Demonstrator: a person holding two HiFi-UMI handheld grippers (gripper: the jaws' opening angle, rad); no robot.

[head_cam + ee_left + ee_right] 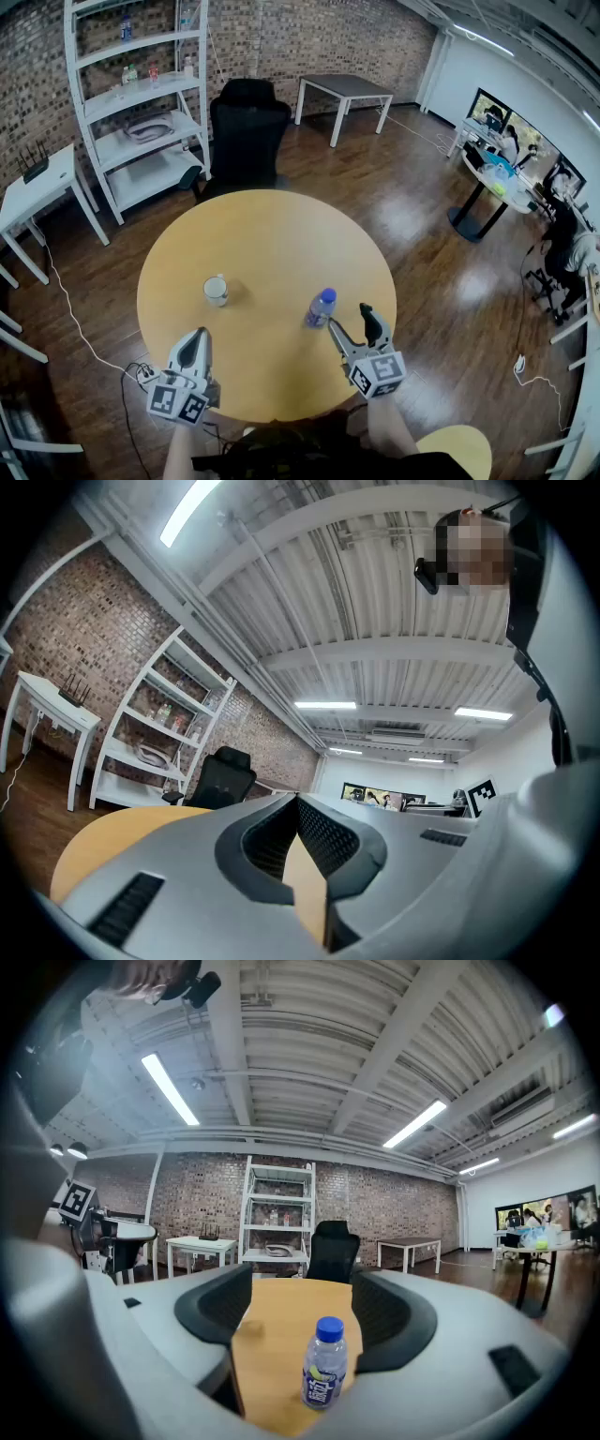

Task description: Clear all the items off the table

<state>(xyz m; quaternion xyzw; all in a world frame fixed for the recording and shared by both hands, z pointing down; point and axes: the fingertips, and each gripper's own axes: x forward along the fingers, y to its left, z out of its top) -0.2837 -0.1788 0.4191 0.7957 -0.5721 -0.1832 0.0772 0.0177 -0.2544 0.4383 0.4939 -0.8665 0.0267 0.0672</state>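
On the round table (267, 234) in front of you, two containers are left. A clear water bottle (324, 1363) with a blue cap and a blue-and-white label stands upright near your edge, on your right side. How full it is cannot be made out. A white cup (216, 290) stands upright to the left of the bottle and well apart from it; what it holds is too small to tell.

Your right gripper (350, 319) hangs over the near edge with its fingers spread wide. Seen along its jaws, the bottle sits in line with the gap, closer to the right jaw, and neither pad presses on it. From above, the bottle is just ahead of the fingertips.

Your left gripper (199, 337) hovers at the near left edge with its fingertips drawn together and nothing between them. Bare tabletop lies between it and the cup.

Beyond the far edge stands a black office chair (246, 131), with a white shelf unit (141, 103) to its left against the brick wall. A white cable (80, 328) trails across the floor at your left.
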